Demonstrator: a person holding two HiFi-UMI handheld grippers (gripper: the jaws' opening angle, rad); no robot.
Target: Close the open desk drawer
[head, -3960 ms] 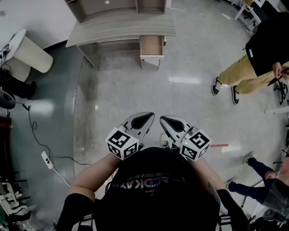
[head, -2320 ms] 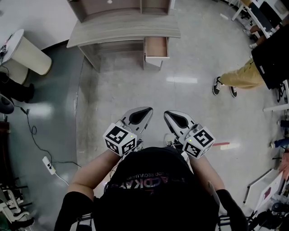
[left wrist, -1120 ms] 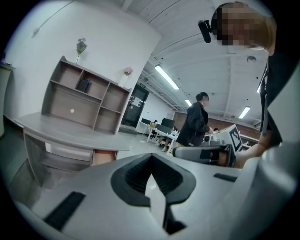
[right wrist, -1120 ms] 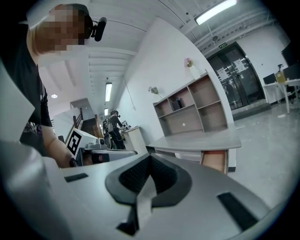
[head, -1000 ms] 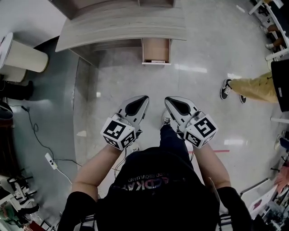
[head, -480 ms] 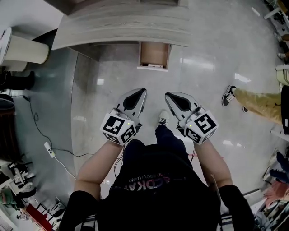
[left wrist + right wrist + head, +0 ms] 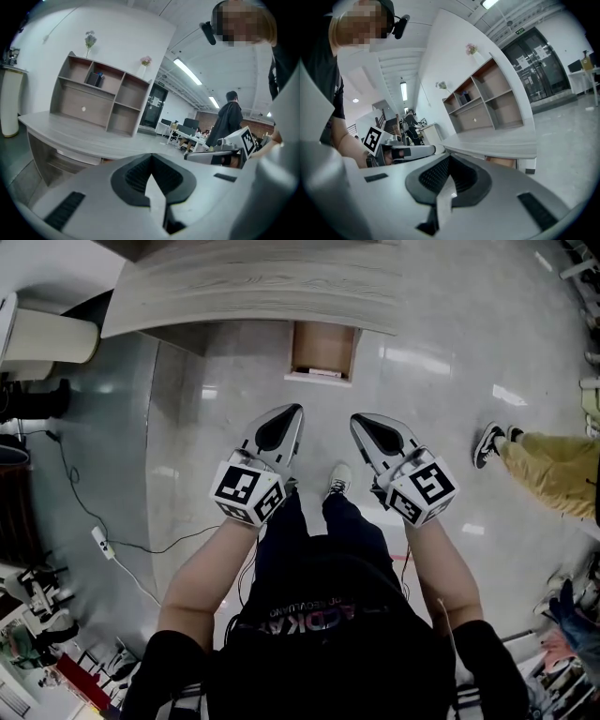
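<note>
Desk nearer | drawer open | bystander's legs right | power strip left

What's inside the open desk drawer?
The head view shows only the bare brown bottom of the drawer; nothing lies in the visible part. Its rear runs under the desktop, so that part is hidden.
</note>
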